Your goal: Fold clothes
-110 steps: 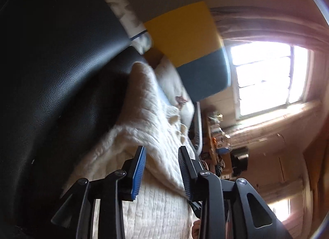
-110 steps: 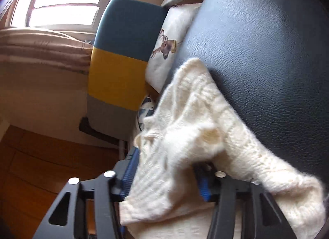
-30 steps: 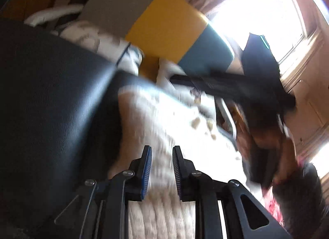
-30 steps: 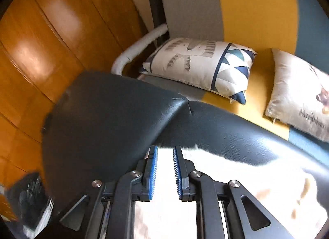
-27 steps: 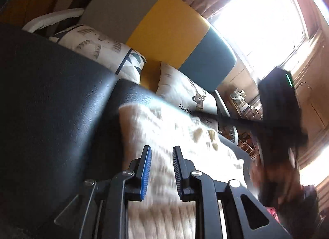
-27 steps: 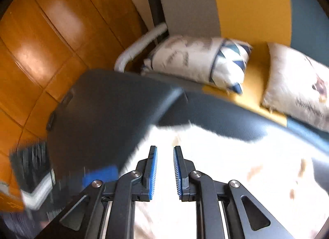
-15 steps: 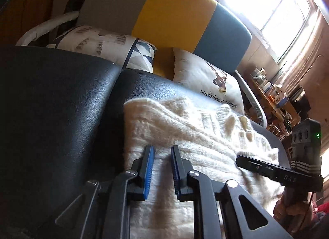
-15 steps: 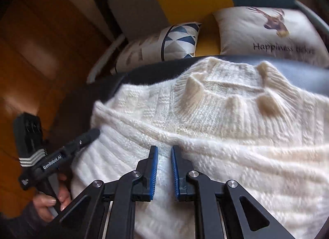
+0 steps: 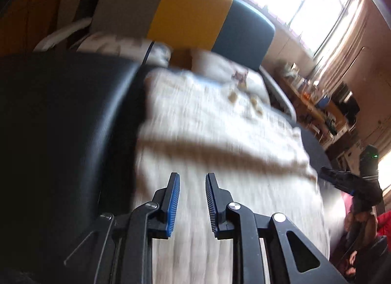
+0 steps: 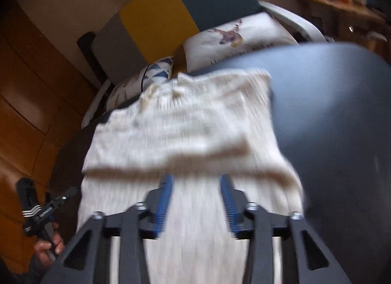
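Right wrist: cream ribbed knit sweater (image 10: 185,122) flat on black leather seat (image 10: 342,118); both claws (image 10: 196,201) (image 9: 191,201) parted, empty.

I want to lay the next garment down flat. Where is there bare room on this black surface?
Bare black surface lies right of the cream sweater, and a strip on its left. The far edge is crowded by the pillows.

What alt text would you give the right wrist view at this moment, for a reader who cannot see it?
The open right gripper hovers empty over a cream knit sweater spread flat on a dark padded surface. The left gripper shows at lower left in a hand. Behind are two printed pillows and a grey, yellow and teal backrest; the picture is motion-blurred.
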`<state>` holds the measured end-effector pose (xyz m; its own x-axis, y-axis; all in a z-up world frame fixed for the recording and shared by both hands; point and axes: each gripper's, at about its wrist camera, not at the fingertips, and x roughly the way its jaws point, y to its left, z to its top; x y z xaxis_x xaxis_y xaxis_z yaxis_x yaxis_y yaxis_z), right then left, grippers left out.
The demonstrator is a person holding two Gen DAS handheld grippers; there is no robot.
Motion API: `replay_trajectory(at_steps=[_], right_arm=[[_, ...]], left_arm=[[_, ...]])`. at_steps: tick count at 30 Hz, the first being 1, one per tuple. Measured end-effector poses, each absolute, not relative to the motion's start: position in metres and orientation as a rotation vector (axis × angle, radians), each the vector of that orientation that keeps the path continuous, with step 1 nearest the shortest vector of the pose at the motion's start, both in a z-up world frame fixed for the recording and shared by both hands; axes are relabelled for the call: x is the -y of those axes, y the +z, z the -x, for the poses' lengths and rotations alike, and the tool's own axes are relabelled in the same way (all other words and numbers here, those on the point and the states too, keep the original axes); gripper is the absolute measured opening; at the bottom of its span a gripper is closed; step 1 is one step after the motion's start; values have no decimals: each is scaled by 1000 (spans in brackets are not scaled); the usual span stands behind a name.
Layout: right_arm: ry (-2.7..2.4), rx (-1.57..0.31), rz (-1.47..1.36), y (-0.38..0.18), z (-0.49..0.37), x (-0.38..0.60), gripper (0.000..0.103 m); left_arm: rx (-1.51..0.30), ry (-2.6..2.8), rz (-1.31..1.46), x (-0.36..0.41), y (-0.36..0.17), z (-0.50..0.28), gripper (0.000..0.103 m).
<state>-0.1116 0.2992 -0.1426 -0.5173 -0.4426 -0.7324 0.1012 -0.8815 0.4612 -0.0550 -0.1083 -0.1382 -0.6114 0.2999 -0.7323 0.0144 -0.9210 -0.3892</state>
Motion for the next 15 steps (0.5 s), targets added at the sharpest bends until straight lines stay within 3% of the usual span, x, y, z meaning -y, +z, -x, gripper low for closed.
replay_trajectory(at_steps=[3, 10, 15], right_arm=[[-2426, 578, -1338, -144, 55, -320, 73], [-2297, 863, -1399, -182, -55, -377, 77], [-2251, 906, -1337, -199, -70, -369, 79]], left_arm=[[566, 2606, 1314, 123, -143, 13, 23], [635, 2520, 1394, 151, -166, -55, 29], [678, 2423, 1366, 144, -176, -71, 34]])
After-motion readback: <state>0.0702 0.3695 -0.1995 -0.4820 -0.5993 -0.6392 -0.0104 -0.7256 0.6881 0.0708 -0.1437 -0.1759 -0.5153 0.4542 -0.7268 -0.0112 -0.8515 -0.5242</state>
